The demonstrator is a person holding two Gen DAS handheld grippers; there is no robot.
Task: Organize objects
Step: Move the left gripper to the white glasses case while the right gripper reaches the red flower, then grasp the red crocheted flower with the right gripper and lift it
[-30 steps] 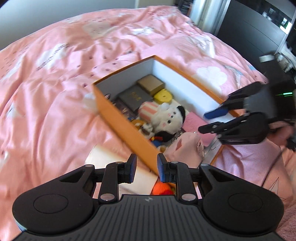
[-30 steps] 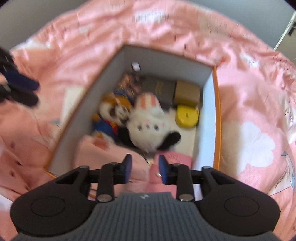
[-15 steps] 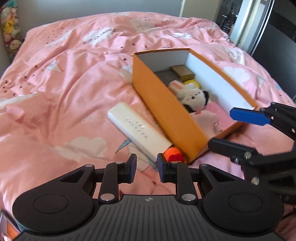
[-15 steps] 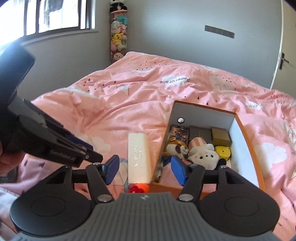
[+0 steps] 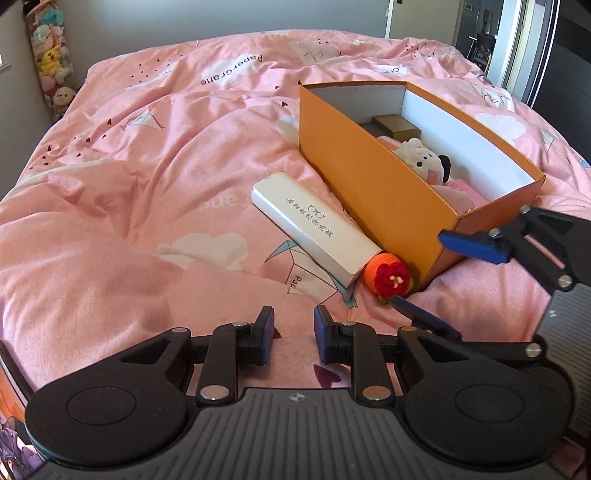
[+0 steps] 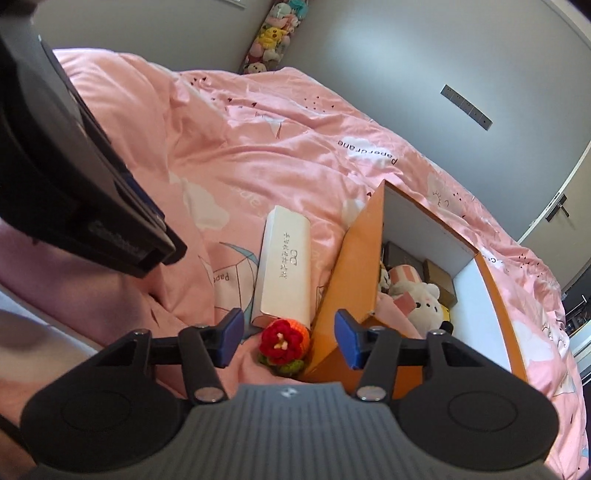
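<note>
An open orange box (image 5: 388,192) (image 6: 343,280) lies on the pink duvet and holds a white plush toy (image 5: 421,158) (image 6: 421,302) and small boxes. Against its outer wall lie a white glasses case (image 5: 314,229) (image 6: 284,273) and a crochet orange ball with a red flower (image 5: 388,277) (image 6: 284,341). My right gripper (image 5: 436,277) (image 6: 288,332) straddles the ball; its jaws are closing, the pads clear of it. My left gripper (image 5: 291,332) (image 6: 159,229) hovers over bare duvet with a narrow gap and nothing in it.
The rumpled pink duvet (image 5: 147,192) covers the whole bed. A tall column of plush toys (image 5: 50,70) (image 6: 273,33) stands in the far corner by the grey wall. Dark furniture and a doorway (image 5: 535,44) lie beyond the bed's right side.
Both grippers have pulled back from above the box to the near side of the bed. The right jaws spread wide, then narrowed a little around the crochet ball. The left jaws kept their gap.
</note>
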